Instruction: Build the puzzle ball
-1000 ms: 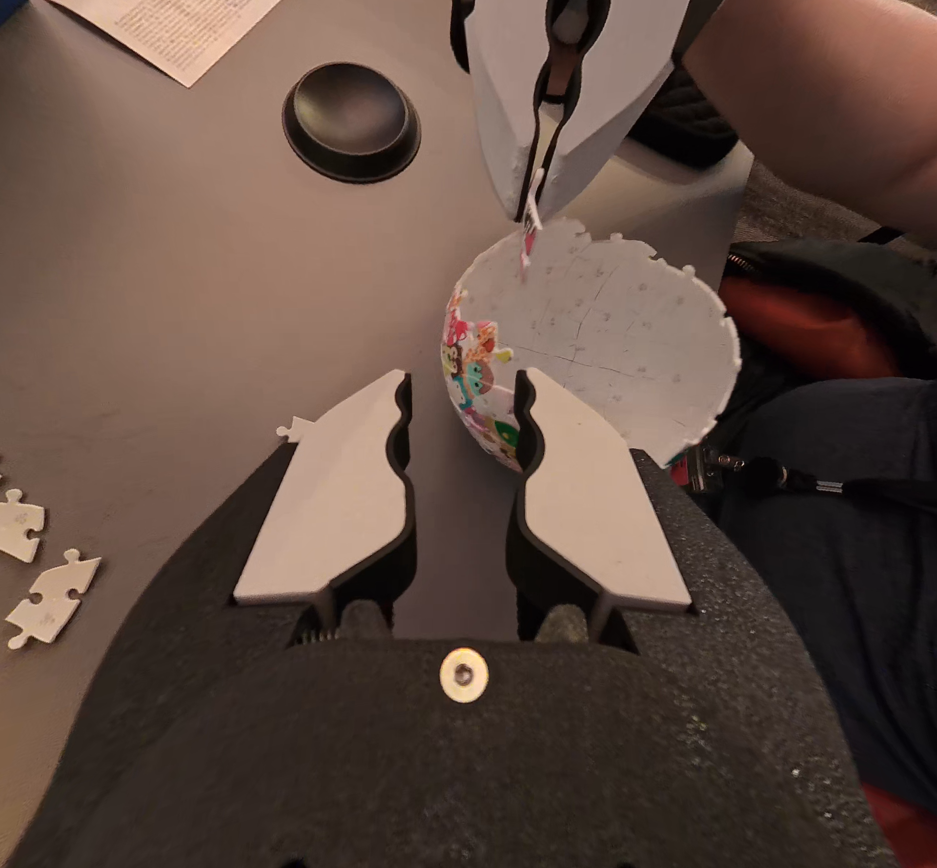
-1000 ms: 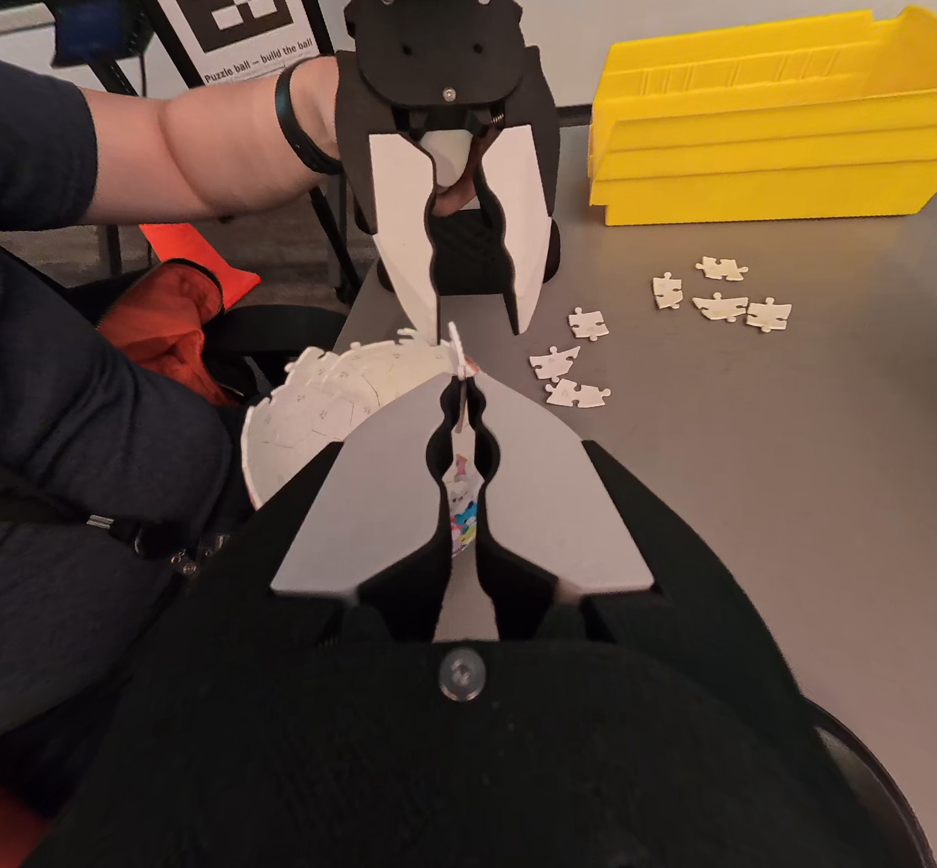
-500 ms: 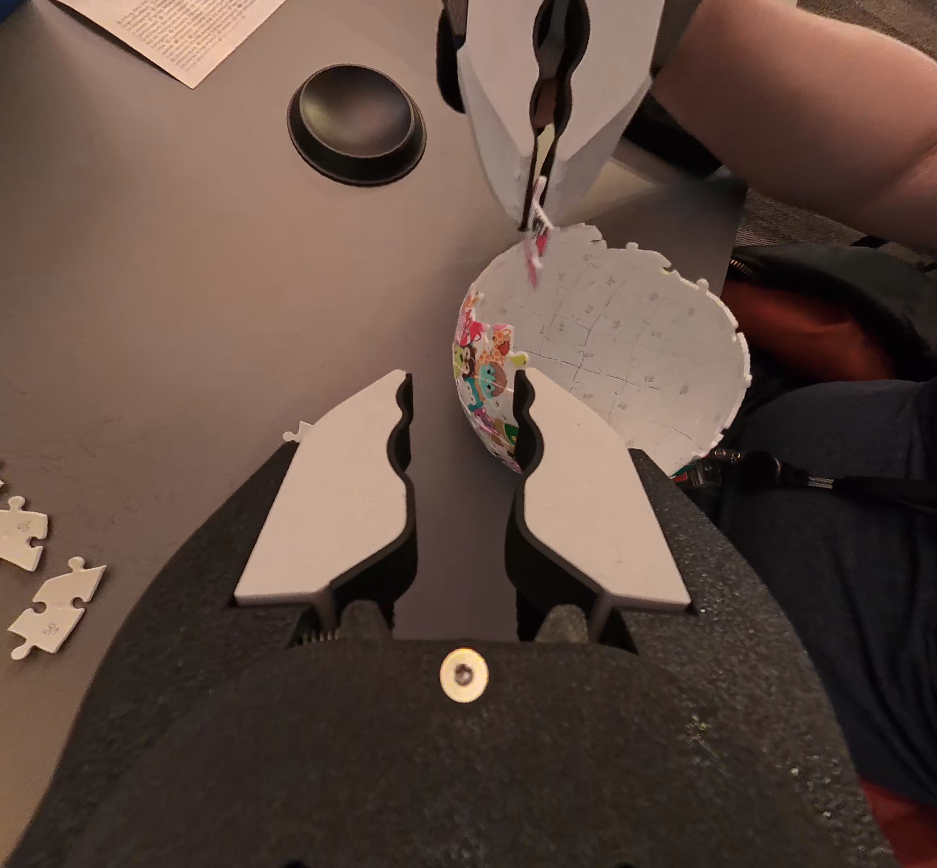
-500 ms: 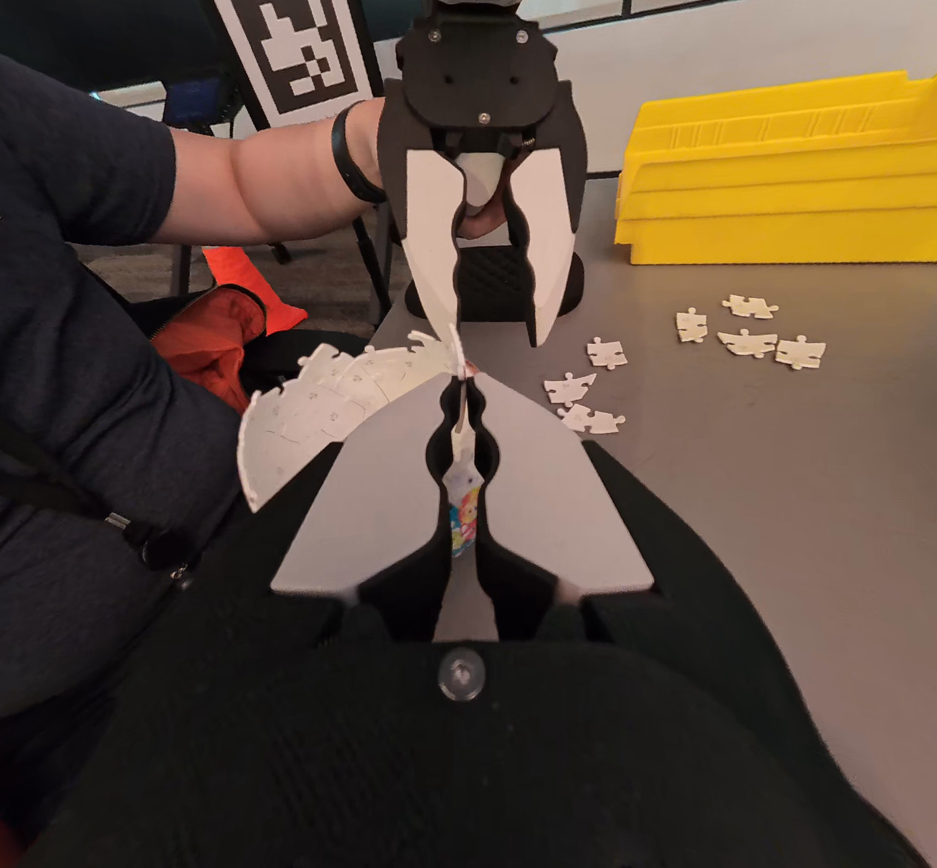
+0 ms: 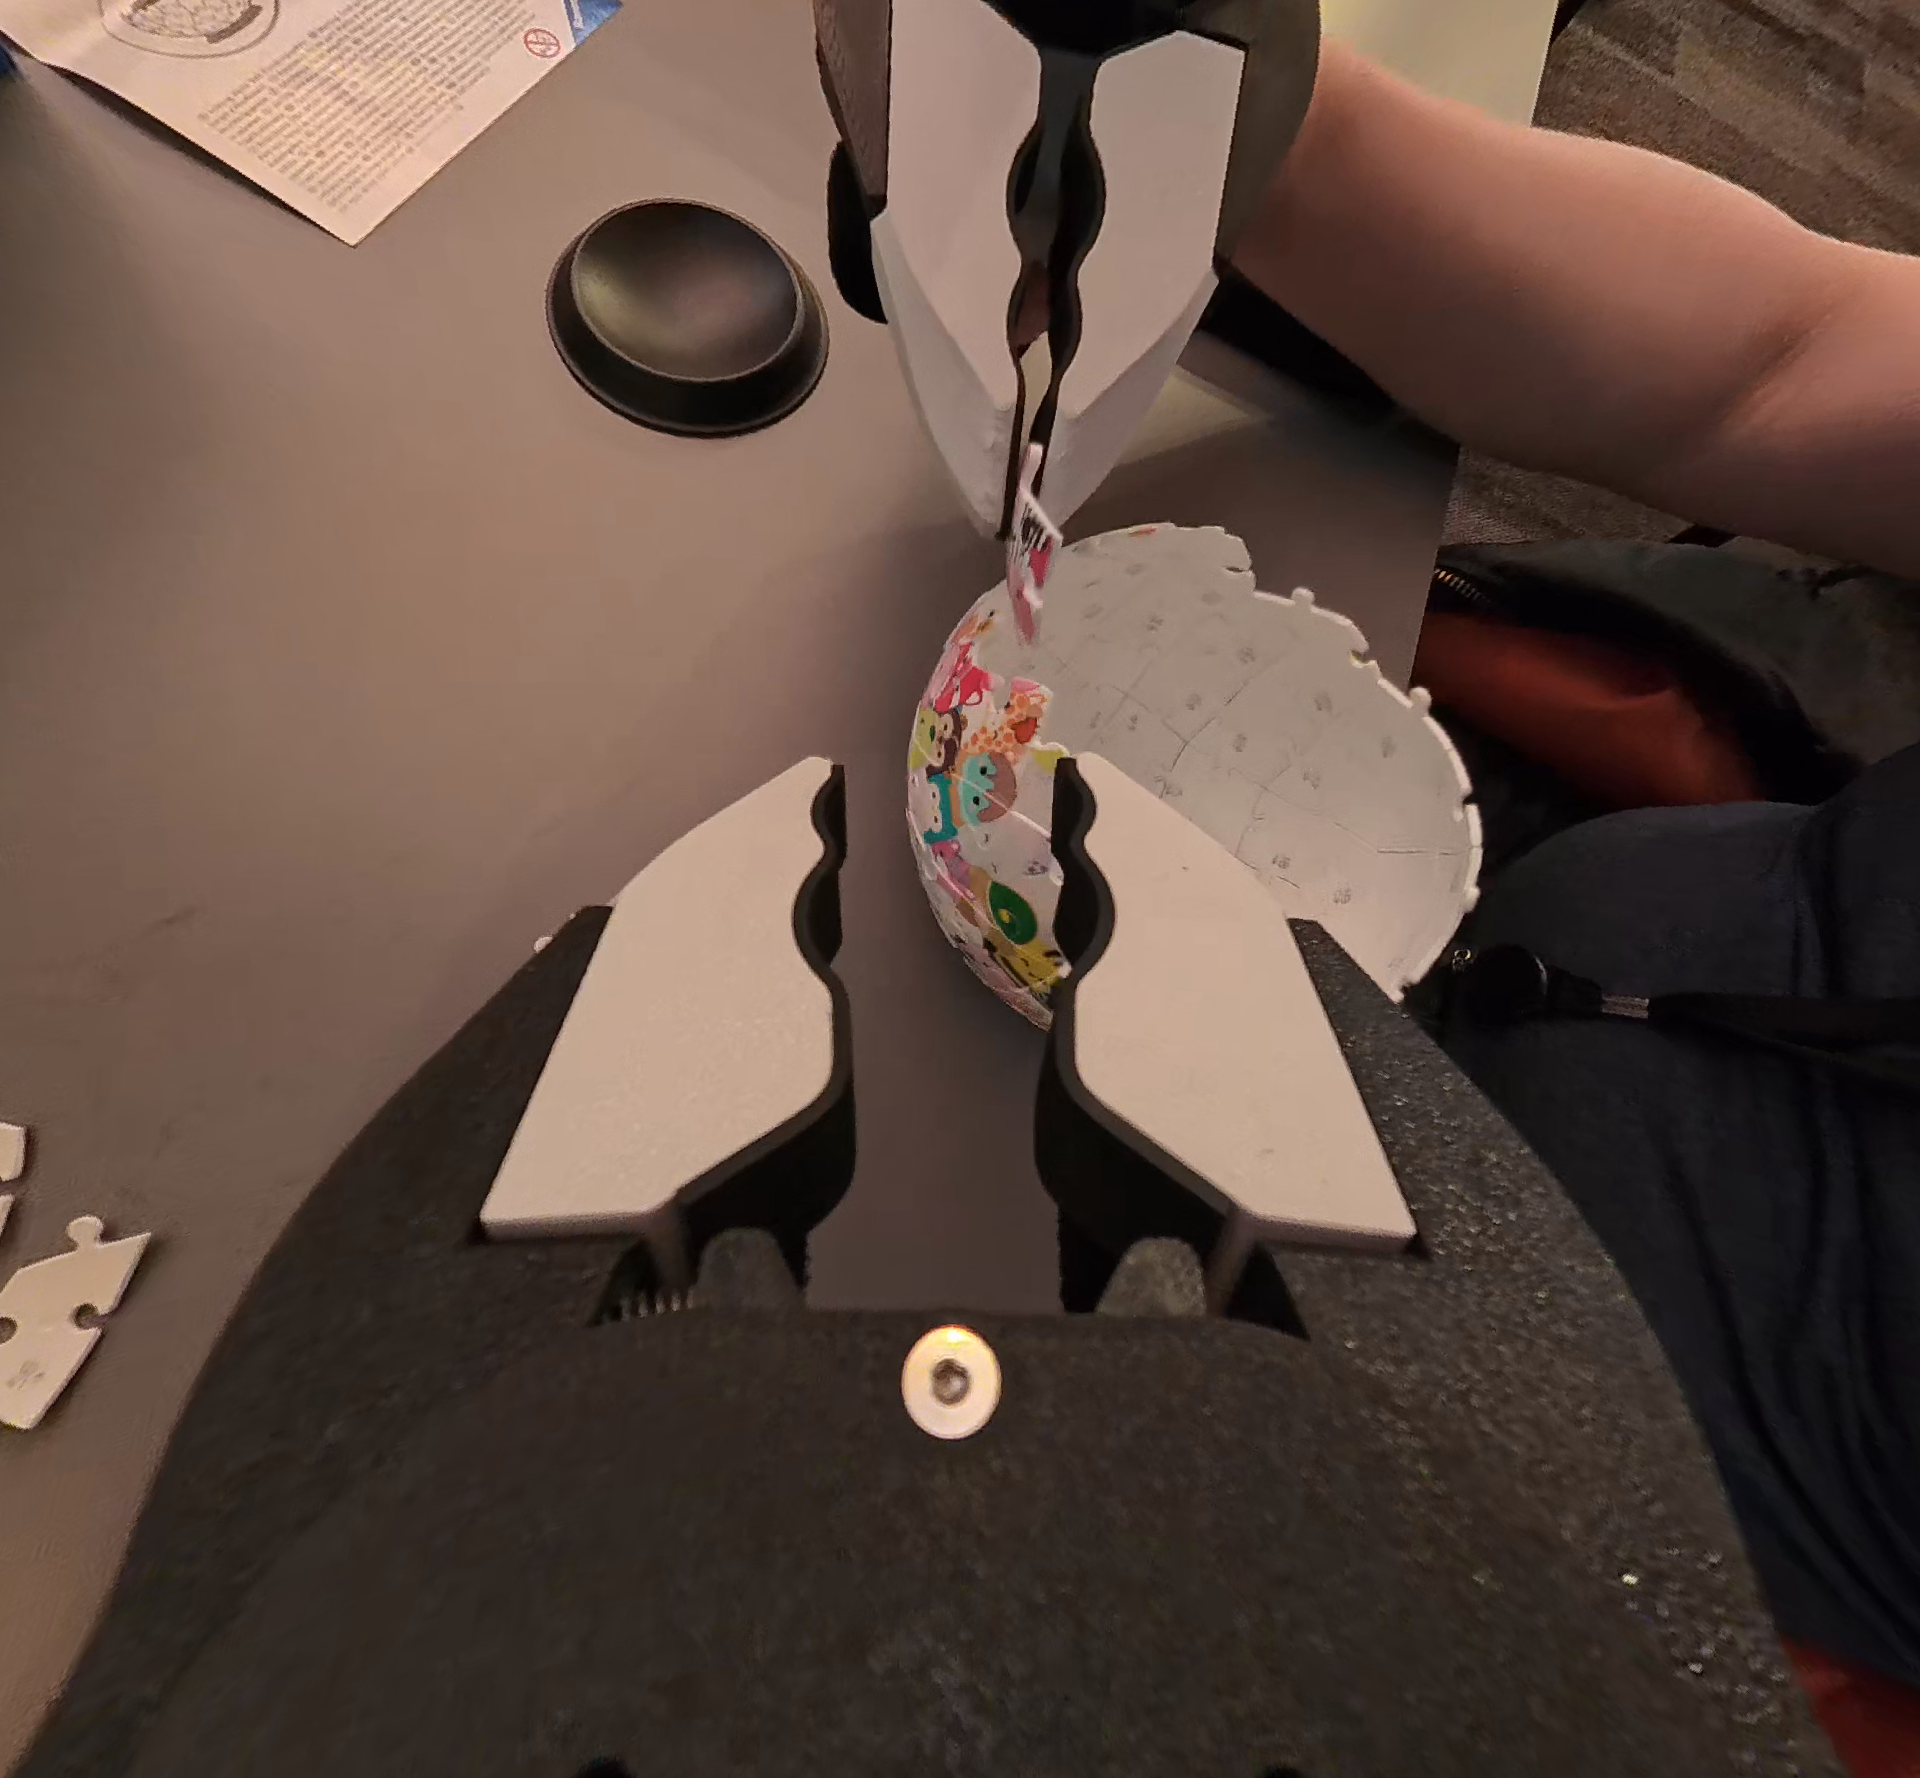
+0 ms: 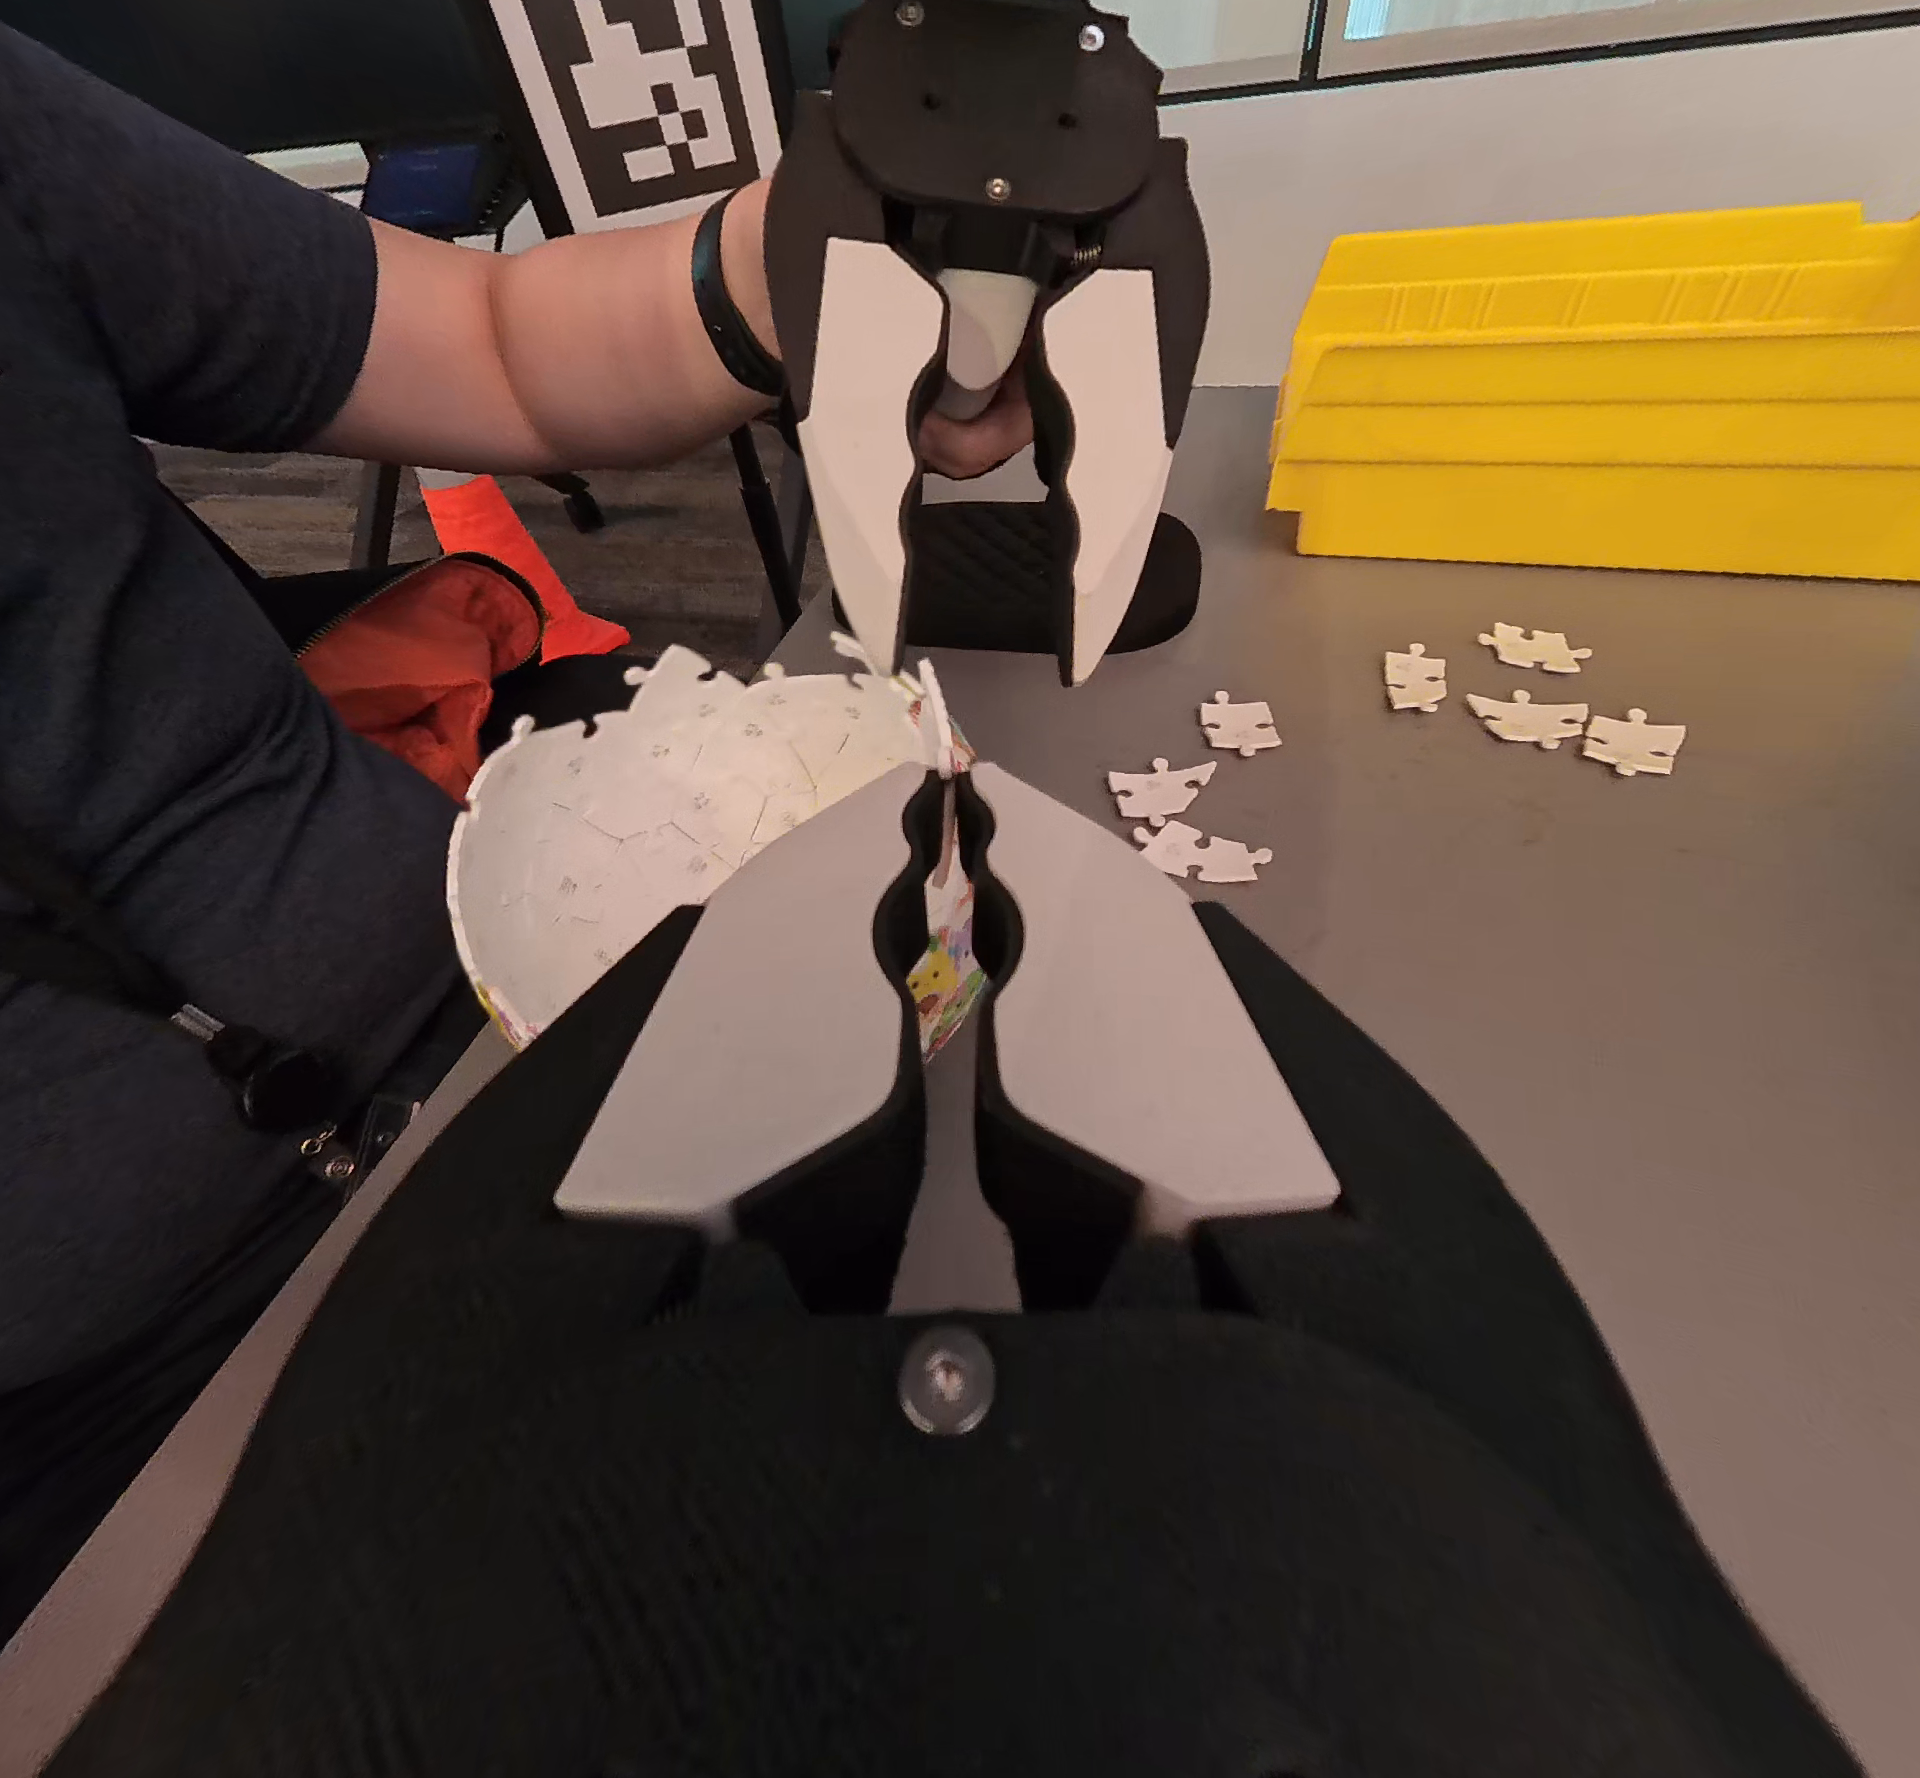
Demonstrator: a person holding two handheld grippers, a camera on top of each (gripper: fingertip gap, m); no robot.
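The half-built puzzle ball is a white shell with a colourful outside, lying at the table's edge. It also shows in the right wrist view. My right gripper is shut on a puzzle piece and holds it edge-on at the ball's rim. In the left wrist view this gripper comes down from above with the piece. My left gripper is open, and the ball's coloured wall lies between its fingers. From the right wrist view the left gripper is open just beyond the rim.
A black round stand and an instruction sheet lie on the grey table. Loose white pieces lie right of the ball, several more farther right. Yellow bins stand behind. The person's body sits beside the ball. The grippers' ends are close to 5 cm from one another.
The right gripper has kept the piece at the ball's rim and tilted up slightly. The ball has turned a little. The left gripper stays open in place.
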